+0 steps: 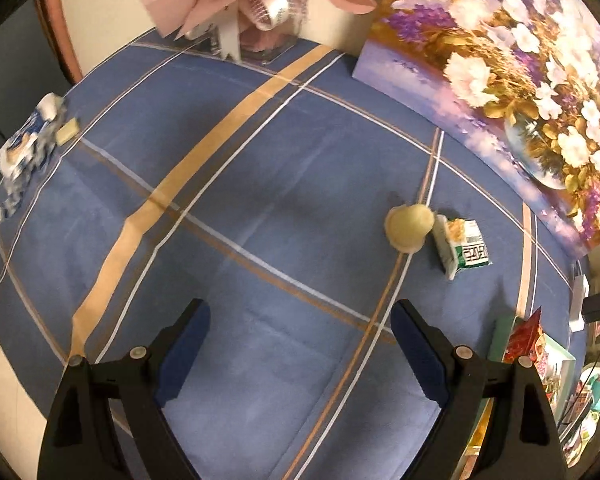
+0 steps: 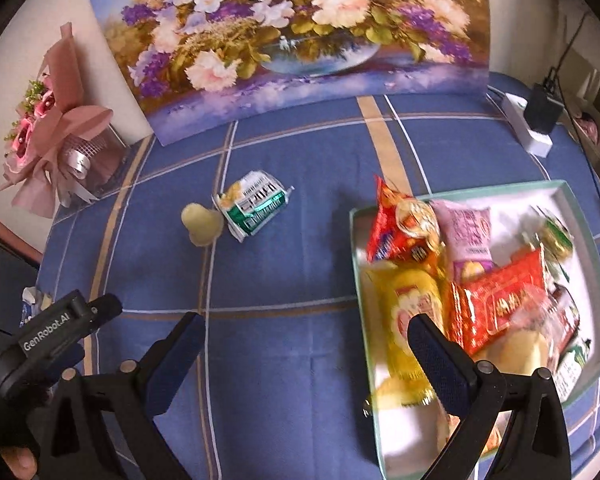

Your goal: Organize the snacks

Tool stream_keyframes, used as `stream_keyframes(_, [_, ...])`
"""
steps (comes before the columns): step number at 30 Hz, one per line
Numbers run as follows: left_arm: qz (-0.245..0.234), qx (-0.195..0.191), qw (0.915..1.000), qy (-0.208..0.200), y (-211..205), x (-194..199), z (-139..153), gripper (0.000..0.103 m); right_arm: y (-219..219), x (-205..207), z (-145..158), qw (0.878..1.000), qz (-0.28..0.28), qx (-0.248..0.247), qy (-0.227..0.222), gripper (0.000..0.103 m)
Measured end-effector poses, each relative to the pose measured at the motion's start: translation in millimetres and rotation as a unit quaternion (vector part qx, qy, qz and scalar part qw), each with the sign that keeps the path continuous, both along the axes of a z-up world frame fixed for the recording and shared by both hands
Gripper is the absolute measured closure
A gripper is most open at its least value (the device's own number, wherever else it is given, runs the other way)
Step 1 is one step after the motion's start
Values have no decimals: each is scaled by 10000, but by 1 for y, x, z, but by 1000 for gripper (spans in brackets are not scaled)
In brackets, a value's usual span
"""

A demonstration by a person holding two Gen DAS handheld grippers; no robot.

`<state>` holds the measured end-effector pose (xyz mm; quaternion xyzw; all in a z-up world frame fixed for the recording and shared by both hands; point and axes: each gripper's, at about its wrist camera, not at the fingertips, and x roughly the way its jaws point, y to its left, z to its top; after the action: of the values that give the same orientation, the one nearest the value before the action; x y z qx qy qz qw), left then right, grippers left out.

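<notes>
Left wrist view. My left gripper [image 1: 300,344] hangs over bare blue plaid tablecloth [image 1: 260,160] with its jaws spread wide and nothing between them. Two loose snacks lie ahead to the right: a pale yellow jelly cup [image 1: 409,227] and, just beside it and perhaps touching, a green-and-white snack packet [image 1: 462,246]. More blue-and-white wrappers [image 1: 28,144] sit at the far left edge, well apart from the rest. The risk I judge here is a closing stroke that catches both cup and packet together, because they lie so close; the rounded cup could also roll away if one pad nudges it first.

Right wrist view. My right gripper [image 2: 306,348] is likewise open and empty, its right finger hanging over the pale green tray [image 2: 580,216], which is already heaped with packets, among them a red snack bag [image 2: 404,228] leaning against the near-left rim. The same jelly cup [image 2: 202,224] and green-and-white packet [image 2: 256,204] rest on the cloth, well apart from the tray. The left gripper's body [image 2: 48,336] shows at the lower left, close to my right tool. Hazards as I judge them: the two tools could collide if both reach for the same pair; a further drop onto the heaped tray could tip the red bag over the rim.
</notes>
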<state>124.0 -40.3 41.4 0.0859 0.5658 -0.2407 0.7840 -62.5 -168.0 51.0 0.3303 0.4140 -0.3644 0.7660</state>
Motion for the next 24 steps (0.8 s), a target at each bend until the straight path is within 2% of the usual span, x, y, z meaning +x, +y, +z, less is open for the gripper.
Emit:
stream_keyframes(9, [-114, -279, 9994, 141, -24, 18, -9, 11, -17, 21, -6, 9997, 186, -111, -90, 13])
stream_keyframes(14, [-313, -493, 9980, 230, -38, 23, -11, 11, -27, 35, -9, 9992, 275, -161, -225, 14])
stream_keyframes(18, [-593, -558, 9964, 251, -53, 25, -18, 12, -33, 51, -20, 9985, 480, -214, -138, 17])
stream_keyframes(21, [-747, -624, 9943, 425, -64, 30, -26, 12, -40, 61, -30, 9978, 630, -200, -23, 17])
stream_keyframes(24, [-874, -642, 9930, 468, -74, 35, -30, 19, -47, 71, -37, 9969, 753, -226, 49, 17])
